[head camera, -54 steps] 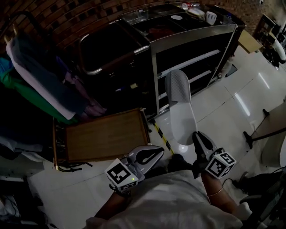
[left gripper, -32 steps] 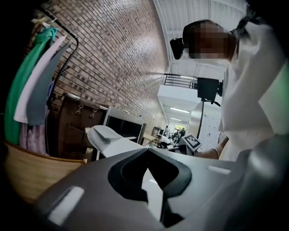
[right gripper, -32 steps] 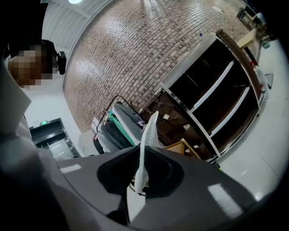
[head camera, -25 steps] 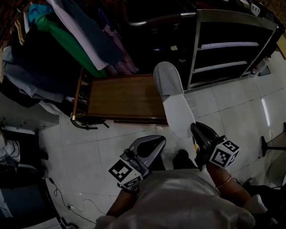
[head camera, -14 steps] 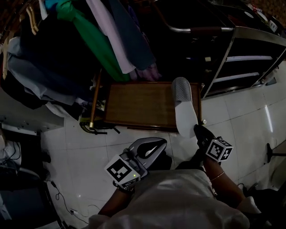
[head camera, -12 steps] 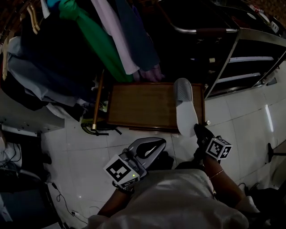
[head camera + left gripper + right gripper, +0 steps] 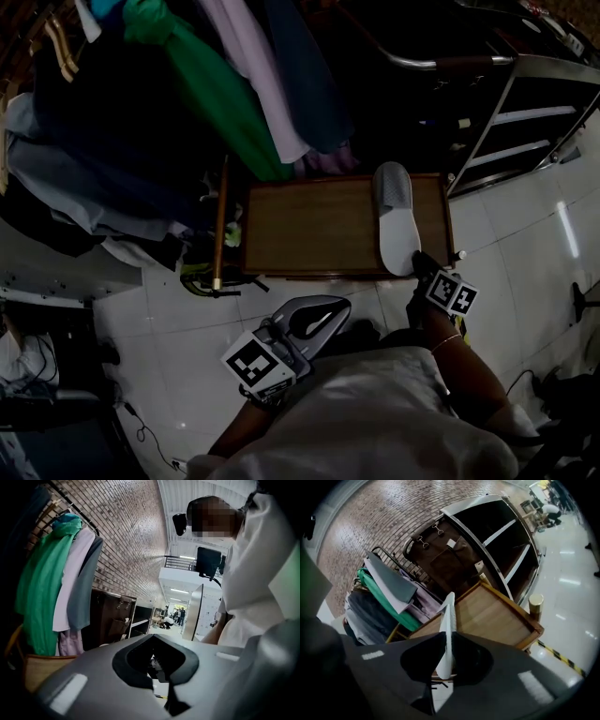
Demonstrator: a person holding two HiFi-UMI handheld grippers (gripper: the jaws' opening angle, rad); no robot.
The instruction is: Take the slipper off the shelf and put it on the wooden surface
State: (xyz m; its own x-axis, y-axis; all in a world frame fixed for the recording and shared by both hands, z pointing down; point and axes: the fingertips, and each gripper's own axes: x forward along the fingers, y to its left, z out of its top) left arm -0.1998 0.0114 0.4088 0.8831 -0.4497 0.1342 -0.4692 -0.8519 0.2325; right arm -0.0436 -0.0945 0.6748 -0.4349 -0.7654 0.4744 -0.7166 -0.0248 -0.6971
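A grey-and-white slipper (image 7: 396,217) hangs over the right part of the low wooden surface (image 7: 309,225), toe pointing away from me. My right gripper (image 7: 420,263) is shut on its heel end. In the right gripper view the slipper (image 7: 447,630) stands on edge, pinched between the dark jaws, with the wooden surface (image 7: 487,613) beyond it. The steel shelf unit (image 7: 530,112) stands at the upper right. My left gripper (image 7: 314,319) is held low near my body, jaws together, holding nothing.
Clothes (image 7: 216,94) in green, grey and pink hang on a rack above the wooden surface's far side. A white tiled floor (image 7: 525,244) surrounds the platform. A brass-coloured post (image 7: 536,604) stands at the platform's corner. Cables (image 7: 141,436) lie on the floor at left.
The slipper has been carried from in front of the shelf leftward and now hangs over the wooden surface's right part. The right gripper stayed shut on it. The left gripper hardly moved.
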